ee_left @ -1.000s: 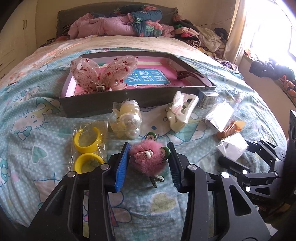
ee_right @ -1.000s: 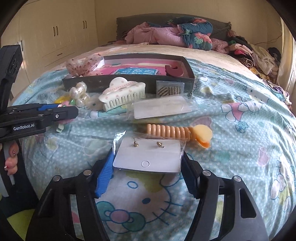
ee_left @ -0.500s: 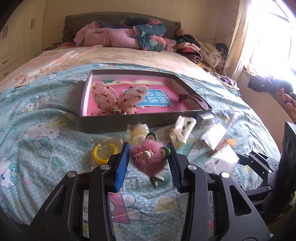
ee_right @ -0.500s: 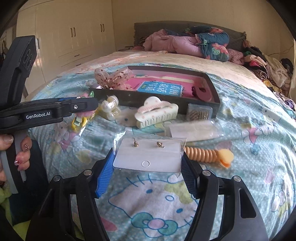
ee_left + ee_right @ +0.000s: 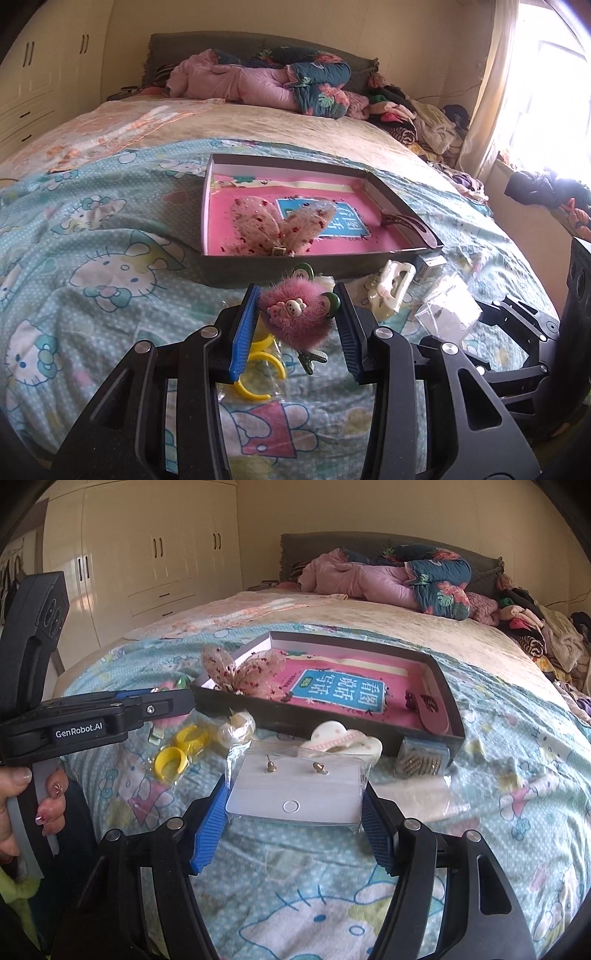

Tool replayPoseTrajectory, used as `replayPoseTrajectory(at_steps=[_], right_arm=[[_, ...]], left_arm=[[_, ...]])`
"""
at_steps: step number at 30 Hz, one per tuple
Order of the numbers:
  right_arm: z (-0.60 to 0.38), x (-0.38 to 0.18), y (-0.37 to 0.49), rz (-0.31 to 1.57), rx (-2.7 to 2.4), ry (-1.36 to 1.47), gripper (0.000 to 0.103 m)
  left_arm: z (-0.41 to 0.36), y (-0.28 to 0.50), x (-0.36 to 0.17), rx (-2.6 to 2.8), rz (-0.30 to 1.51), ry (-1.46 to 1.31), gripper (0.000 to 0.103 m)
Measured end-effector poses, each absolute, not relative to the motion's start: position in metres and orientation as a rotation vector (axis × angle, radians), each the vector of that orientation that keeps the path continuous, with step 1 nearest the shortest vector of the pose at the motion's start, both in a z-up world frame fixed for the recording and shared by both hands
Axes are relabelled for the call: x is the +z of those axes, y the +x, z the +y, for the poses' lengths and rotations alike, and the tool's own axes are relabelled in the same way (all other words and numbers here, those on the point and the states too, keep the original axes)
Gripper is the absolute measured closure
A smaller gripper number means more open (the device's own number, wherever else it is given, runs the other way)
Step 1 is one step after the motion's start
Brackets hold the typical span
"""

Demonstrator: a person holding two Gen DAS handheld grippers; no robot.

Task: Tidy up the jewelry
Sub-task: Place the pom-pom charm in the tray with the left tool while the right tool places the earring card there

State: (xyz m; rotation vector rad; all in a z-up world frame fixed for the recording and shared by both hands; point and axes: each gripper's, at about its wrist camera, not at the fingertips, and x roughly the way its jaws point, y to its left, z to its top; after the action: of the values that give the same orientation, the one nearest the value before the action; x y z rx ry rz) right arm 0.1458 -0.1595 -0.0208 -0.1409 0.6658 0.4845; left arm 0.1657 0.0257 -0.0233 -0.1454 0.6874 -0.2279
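Left gripper [image 5: 295, 328]: I hold it closed on the pink fuzzy hair clip [image 5: 297, 319], which sits raised above the bedspread [image 5: 110, 314], both blue pads pressing its sides.
Right gripper [image 5: 293, 823]: I hold it clamped on the earring card [image 5: 295, 792], a white card in a clear sleeve with two small studs near its top edge.
Tray [image 5: 295, 267]: dark-walled box with a pink floor, lying on the bedspread just beyond both grippers.
Tray contents: a spotted sheer bow [image 5: 282, 229] at the near wall, a blue-labelled booklet [image 5: 338, 694] in the middle, a dark red clip [image 5: 430, 710] at the right wall.
Loose items, near the tray: white claw clip [image 5: 391, 291], yellow rings in a bag [image 5: 177, 755], pearl bauble bag [image 5: 236, 729], small boxed comb [image 5: 421, 760].
Left gripper in the right view [image 5: 162, 701]: pointing toward the tray's near left corner.
Far end of bed: pink and floral bedding [image 5: 266, 83], heaped.
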Motion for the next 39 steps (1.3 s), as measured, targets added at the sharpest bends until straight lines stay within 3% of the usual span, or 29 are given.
replayPoseTrajectory(at_steps=[39], right_arm=[[-0.158,-0.018,0.27,0.685,0.377,-0.137,0.039]], left_arm=[[0.026,0.279,-0.026,-0.193,0.743,-0.107,0.071]])
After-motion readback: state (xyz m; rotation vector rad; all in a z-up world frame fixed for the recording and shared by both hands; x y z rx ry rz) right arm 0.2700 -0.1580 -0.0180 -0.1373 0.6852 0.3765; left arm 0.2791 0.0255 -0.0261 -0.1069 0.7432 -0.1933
